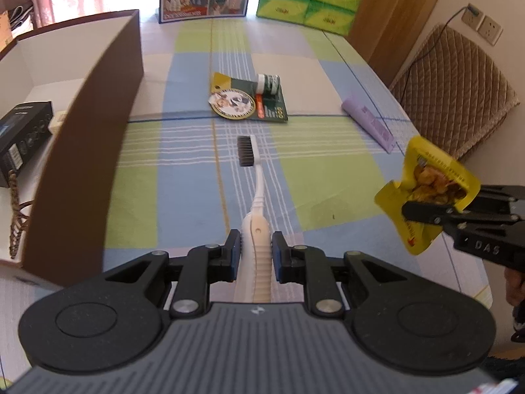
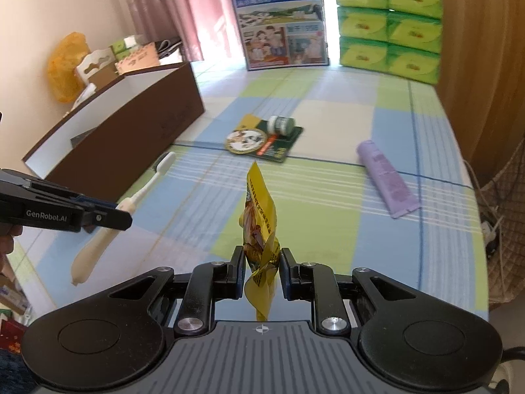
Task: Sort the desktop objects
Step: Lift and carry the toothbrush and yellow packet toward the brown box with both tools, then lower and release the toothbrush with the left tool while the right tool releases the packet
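Clamping a white toothbrush point(image 1: 255, 229) by its thick ribbed handle, the left gripper point(image 1: 255, 246) points steeply down toward the desk point(image 1: 197, 197), with the brush running straight out ahead and its dark bristles facing up. In the right wrist view the same brush hangs clear of the checked cloth, tilted with its head toward the brown box point(image 2: 131, 138). Only the edge of a hand shows behind that gripper's black body.

Beside it, the right gripper point(image 2: 262, 256) is closed on a crumpled yellow snack packet point(image 2: 259, 223), pinching its lower part so the rest stands up edge-on between the fingers. It also tilts downward, less steeply, and holds the packet lifted off the desk; from the left wrist view the packet floats at the right, near the desk's edge.

Farther out on the cloth lies a purple tube point(image 2: 387, 180), flat, on the right side and well apart from the rest. Near the middle sits a green card pack point(image 1: 262, 105) with a round badge-like print, and a small green-and-white jar point(image 1: 268, 83) on its side rests on the card's far edge.

At the left, the open brown box with a white inside holds a black carton point(image 1: 23, 138). At the far end stand a milk carton box point(image 2: 279, 19) and stacked green tissue packs point(image 2: 387, 26).
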The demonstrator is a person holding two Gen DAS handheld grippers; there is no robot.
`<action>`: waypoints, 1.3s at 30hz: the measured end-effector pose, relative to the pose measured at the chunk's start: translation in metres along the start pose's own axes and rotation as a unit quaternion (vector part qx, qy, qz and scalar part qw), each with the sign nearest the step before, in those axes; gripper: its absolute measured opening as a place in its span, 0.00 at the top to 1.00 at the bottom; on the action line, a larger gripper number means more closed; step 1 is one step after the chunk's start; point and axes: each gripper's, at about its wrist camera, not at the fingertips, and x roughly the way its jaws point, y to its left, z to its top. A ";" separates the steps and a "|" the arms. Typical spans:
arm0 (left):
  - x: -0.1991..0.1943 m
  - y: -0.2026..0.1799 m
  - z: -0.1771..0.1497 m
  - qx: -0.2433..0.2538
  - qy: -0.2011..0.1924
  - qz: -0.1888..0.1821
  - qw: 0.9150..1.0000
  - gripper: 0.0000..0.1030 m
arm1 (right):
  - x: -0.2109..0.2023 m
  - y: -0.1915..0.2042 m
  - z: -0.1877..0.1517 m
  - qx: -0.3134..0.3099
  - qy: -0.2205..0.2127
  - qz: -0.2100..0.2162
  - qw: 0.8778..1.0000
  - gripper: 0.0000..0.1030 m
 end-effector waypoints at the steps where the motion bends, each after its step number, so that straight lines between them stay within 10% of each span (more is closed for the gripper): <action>1: -0.004 0.002 0.000 -0.004 -0.004 -0.001 1.000 0.84 | 0.001 0.003 0.002 0.001 0.001 0.005 1.000 0.82; 25: -0.112 0.085 0.039 -0.053 -0.141 0.014 0.988 0.84 | 0.045 0.127 0.119 -0.043 -0.047 0.125 0.990 0.82; 39: -0.111 0.177 0.097 -0.059 -0.161 0.062 0.983 0.84 | 0.118 0.193 0.198 -0.061 -0.063 0.116 0.989 0.82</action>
